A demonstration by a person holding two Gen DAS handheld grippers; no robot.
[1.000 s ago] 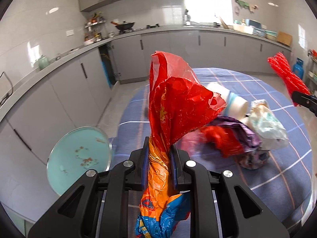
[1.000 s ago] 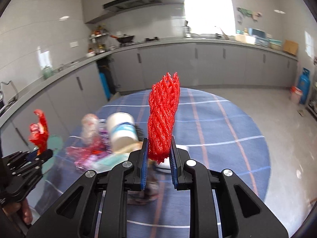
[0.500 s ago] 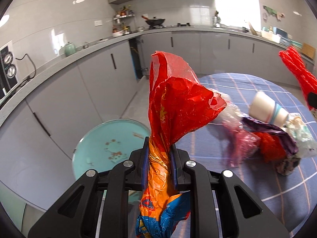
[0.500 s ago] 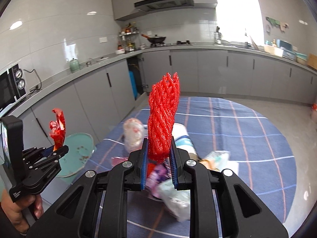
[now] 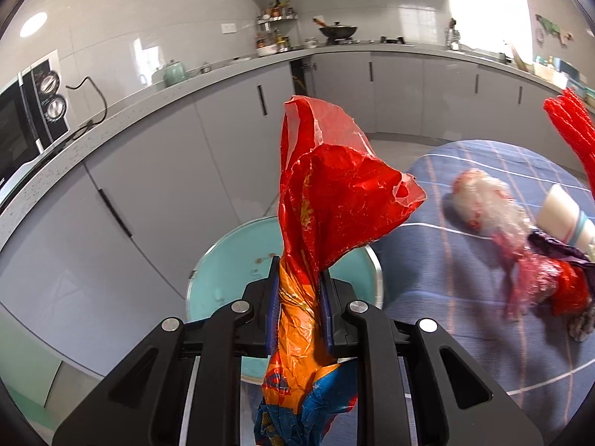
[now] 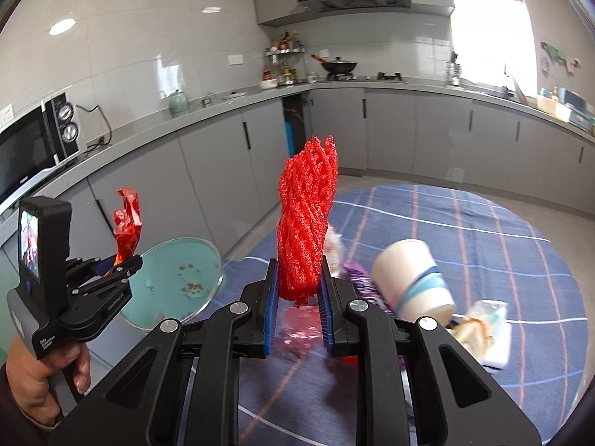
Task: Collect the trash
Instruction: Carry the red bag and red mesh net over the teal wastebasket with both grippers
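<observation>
Red crinkled plastic fills the centre of the left wrist view: a snack wrapper (image 5: 327,215), red on top, orange in the middle and blue at its lower end, is pinched between the pads of the left gripper (image 5: 297,308). It stands up stiffly and spreads open above the jaws, thin and shiny, with sharp creases. I think it is held by its narrow middle because there the film bunches into something firm enough to grip.

In the centre of the right wrist view the right gripper (image 6: 297,312) is pressed together on a red foam net (image 6: 306,230), a soft tube of woven mesh that also rises upright.

Both grippers point toward a round turquoise bin (image 6: 174,278) with a metal rim, at the lower left of that view, just beside the table's edge; it is probably where the trash should go.

More trash lies on the blue checked tablecloth (image 6: 483,238) at the right: a white paper cup (image 6: 412,278) on its side, a purple wrapper (image 6: 362,284) and a crumpled clear bag (image 5: 491,204).
</observation>
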